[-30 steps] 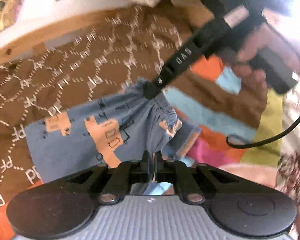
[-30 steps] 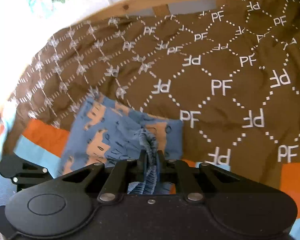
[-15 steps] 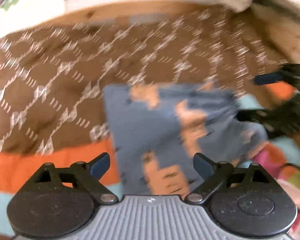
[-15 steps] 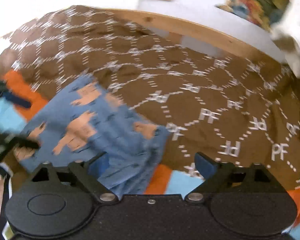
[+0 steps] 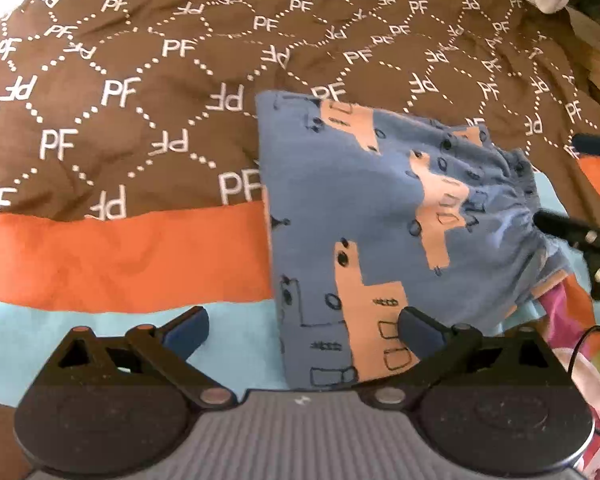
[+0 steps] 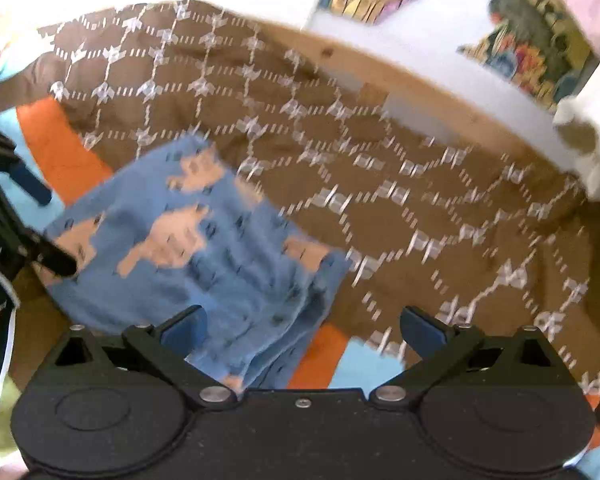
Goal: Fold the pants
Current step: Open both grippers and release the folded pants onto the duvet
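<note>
Brown quilted bedspread with white PF lettering and orange, light-blue stripes runs wide and bare to the wooden bed rail, folded soft blue pants with peach prints lying flat between left gripper and right gripper, both opening, gripping nothing.

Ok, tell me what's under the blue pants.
The pants lie on a quilt: brown PF-print at the far end, orange and light blue stripes nearer. A pink patch shows at their right edge. What lies directly beneath the folded cloth is covered.
</note>
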The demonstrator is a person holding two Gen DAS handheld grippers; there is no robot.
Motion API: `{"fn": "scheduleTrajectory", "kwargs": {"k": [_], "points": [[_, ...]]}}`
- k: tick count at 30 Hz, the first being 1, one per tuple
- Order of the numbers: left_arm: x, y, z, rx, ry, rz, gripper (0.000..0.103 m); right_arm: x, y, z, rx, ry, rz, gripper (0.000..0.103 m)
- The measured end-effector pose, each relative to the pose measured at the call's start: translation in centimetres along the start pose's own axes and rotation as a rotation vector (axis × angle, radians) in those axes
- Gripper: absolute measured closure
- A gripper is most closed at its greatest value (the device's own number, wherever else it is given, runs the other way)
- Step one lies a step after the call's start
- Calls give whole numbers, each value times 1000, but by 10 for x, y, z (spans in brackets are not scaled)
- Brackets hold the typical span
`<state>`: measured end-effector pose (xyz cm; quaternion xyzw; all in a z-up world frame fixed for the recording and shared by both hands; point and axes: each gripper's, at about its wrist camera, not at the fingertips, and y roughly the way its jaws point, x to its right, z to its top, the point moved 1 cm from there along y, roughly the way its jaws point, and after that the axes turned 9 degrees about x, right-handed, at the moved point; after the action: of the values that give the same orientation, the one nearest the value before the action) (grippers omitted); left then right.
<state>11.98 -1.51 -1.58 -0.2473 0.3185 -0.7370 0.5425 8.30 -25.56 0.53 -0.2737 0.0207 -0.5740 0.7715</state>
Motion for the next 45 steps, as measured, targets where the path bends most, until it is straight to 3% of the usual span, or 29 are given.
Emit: {"fn": "scheduleTrajectory", "kwargs": {"k": [5, 11, 15, 20, 25, 31, 35, 37, 45], "points": [[-7, 1, 23, 77, -28, 25, 0, 9, 18, 17, 20, 9, -6, 1], [-9, 29, 65, 160, -25, 70, 0, 21, 56, 25, 9, -3, 0, 1], [-9, 61, 76, 127, 44, 147, 0, 33, 79, 14, -45, 15, -9, 1], [-18, 56, 85, 139, -17, 151, 0, 49, 70, 16, -22, 72, -88, 1], [-21, 27, 73, 147, -49, 104, 0, 45, 39, 20, 4, 198, 30, 1], [-12, 6, 36, 53, -39, 56, 0, 9, 12, 7, -52, 186, 135, 1], [-8, 10, 10, -31, -30, 51, 0, -2, 12, -14, -143, 167, 135, 1], [-10, 9, 1, -23, -53, 48, 0, -3, 14, -25, -198, 165, 121, 1], [-20, 3, 0, -49, -110, 56, 0, 5, -1, -38, -224, 199, 98, 1]]}}
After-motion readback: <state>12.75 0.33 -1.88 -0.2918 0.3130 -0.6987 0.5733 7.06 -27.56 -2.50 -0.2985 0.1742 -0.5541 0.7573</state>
